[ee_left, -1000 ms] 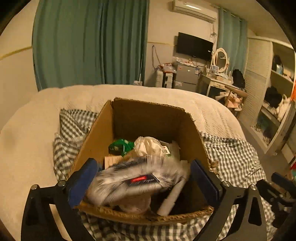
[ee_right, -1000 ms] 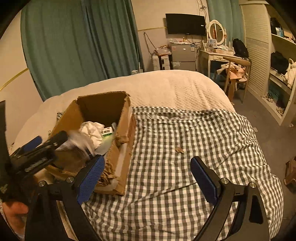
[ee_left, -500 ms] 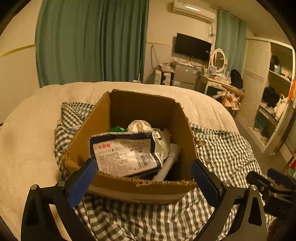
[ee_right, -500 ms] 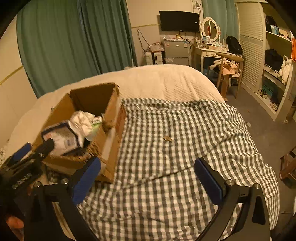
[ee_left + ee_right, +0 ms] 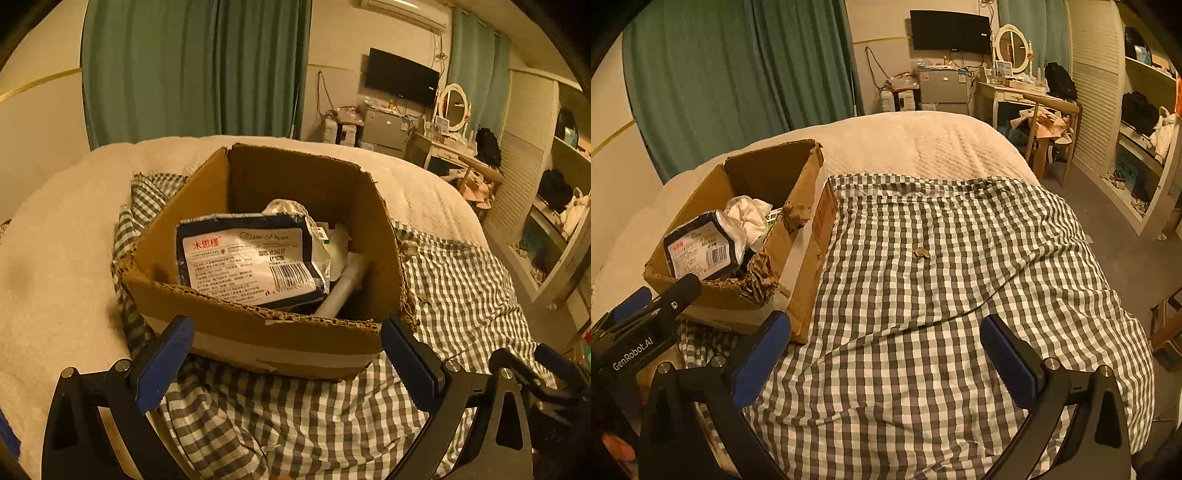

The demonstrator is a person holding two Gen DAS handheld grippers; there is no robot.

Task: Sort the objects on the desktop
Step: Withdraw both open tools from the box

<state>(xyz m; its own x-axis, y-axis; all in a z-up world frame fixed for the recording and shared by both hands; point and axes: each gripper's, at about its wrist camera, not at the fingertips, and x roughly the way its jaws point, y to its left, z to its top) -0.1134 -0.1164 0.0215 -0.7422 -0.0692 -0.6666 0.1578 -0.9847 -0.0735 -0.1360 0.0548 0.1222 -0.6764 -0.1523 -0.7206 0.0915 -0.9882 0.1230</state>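
An open cardboard box (image 5: 258, 332) (image 5: 798, 251) stands on the checked cloth (image 5: 942, 258) on a bed. On top of its contents lies a dark packet with a white label and barcode (image 5: 251, 258) (image 5: 701, 253), beside crumpled white plastic (image 5: 748, 218) and a white tube (image 5: 343, 286). My left gripper (image 5: 286, 345) is open, empty, just in front of the box's near wall. My right gripper (image 5: 886, 347) is open and empty above the cloth, to the right of the box. A small brown scrap (image 5: 921, 253) lies on the cloth.
The cream quilt (image 5: 916, 144) covers the bed beyond the cloth. Green curtains (image 5: 192, 70) hang behind. A dresser with a round mirror (image 5: 1012, 48), a chair (image 5: 1049, 125) and open shelves (image 5: 1145, 122) stand to the right. The floor drops off past the bed's right edge.
The left gripper let go of the dark packet, which now rests label-up in the box, and drew back from the box. The right gripper pulled back slightly too.
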